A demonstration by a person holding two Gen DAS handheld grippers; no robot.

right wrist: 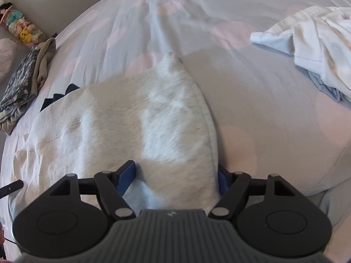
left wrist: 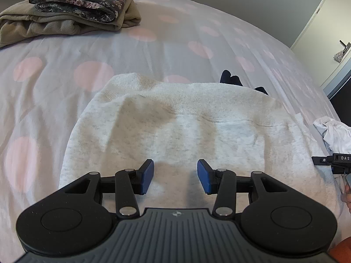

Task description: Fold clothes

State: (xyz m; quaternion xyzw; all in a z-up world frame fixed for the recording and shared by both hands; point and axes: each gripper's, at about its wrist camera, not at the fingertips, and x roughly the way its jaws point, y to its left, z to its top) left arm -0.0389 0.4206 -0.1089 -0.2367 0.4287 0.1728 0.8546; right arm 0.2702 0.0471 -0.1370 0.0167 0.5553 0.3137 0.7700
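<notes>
A dark navy garment (left wrist: pixel 232 79) is lying mostly hidden behind the pale grey fleece sweatshirt (left wrist: pixel 175 118). Right of that sweatshirt, a crumpled white cloth (left wrist: pixel 333 133) is running off the frame's edge, as is the right claw (left wrist: pixel 333 163).

The only readable lettering is "DAS" in white capitals, cut off by the picture's edge, on a black device (left wrist: pixel 333 161) at the right edge of the left wrist view, just right of the grey sweatshirt (left wrist: pixel 175 127). A small round mark beside it is illegible.
</notes>
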